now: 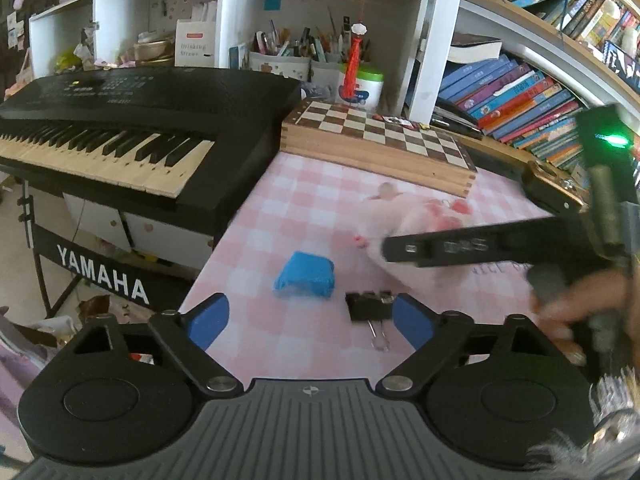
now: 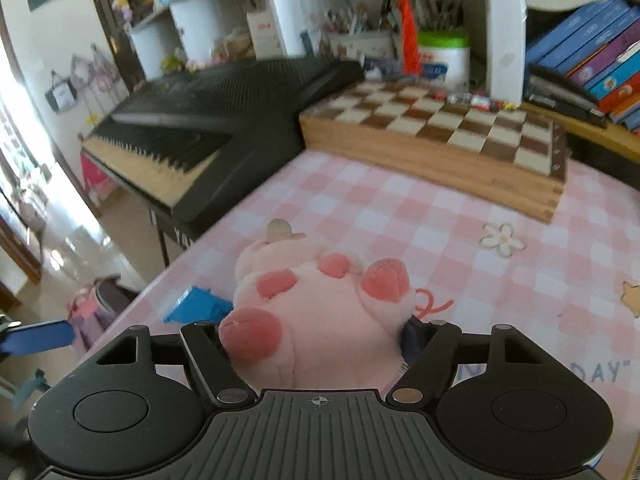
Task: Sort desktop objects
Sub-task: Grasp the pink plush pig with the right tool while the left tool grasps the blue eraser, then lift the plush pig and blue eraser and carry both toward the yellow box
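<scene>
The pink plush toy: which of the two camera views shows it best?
The right wrist view. There the pink plush toy fills the centre, sharp, lying between the right gripper fingers on the checked tablecloth. In the left wrist view the toy is a pale blur, partly hidden behind the other gripper.

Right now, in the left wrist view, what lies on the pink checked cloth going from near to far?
Black binder clip → blue block → pink plush toy, blurred, with the right hand-held gripper at it → wooden chessboard box at the far edge.
</scene>
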The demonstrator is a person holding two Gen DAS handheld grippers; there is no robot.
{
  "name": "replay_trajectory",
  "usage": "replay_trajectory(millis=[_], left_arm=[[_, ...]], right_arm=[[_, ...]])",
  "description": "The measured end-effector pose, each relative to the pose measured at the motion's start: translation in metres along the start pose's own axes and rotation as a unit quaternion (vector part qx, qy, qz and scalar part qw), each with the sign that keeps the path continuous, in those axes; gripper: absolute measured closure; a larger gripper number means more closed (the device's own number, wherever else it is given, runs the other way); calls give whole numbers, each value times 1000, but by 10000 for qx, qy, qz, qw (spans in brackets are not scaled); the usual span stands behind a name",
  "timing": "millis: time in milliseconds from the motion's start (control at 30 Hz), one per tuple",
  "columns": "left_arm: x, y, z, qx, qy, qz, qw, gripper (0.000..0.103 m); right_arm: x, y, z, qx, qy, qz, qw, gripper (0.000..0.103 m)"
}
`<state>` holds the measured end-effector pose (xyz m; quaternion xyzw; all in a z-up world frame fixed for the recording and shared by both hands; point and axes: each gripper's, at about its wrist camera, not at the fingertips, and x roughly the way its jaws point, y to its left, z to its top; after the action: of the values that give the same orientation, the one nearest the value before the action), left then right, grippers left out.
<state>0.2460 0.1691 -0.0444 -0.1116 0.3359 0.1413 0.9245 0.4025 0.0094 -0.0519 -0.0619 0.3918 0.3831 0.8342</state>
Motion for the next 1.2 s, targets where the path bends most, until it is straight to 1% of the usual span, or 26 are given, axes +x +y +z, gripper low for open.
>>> replay_trajectory(millis=[167,333,400,467,500,533,567,600,633,733,1033,1200], left_arm=[[29,0,12,109,39,25,9999,24],[61,-4,18,279,209,66,9994,25],[73,-7,18,384,302,115,9987,28],[81,-8,17,437,381,152,9982,37],[85,-9,17,456,420,166,9979,40],[87,-9,16,475,447,177,9977,47],[90,-9,15,494,480,192,9974,50],[89,-8,14,462,446,153,9978,52],[89,-8,14,471,422,161,9979,61],[84,-9,13,522,358,94,9980,64],[37,-5,20,407,-88,-309,9987,65],[4,0,18,273,-279,-572,9976,65]], right_arm=[[-18,-4,-1,135,-188,-46,9997,29],[-28,-4,-1,230,-265,-30,9994,29],[-32,-3,-1,245,-313,-63,9992,29],[-36,-2,-2,240,-347,-98,9991,29],[-38,-3,-3,254,-348,-103,9990,29],[-39,-3,-4,280,-343,-103,9990,29],[-41,-3,-5,322,-337,-105,9989,29],[-42,-3,-6,355,-338,-110,9987,29],[-43,-3,-7,381,-343,-116,9986,29],[-47,-2,-10,410,-362,-156,9984,29],[-63,9,-17,425,-499,-346,9972,29],[-79,13,-24,709,-592,-440,9948,29]])
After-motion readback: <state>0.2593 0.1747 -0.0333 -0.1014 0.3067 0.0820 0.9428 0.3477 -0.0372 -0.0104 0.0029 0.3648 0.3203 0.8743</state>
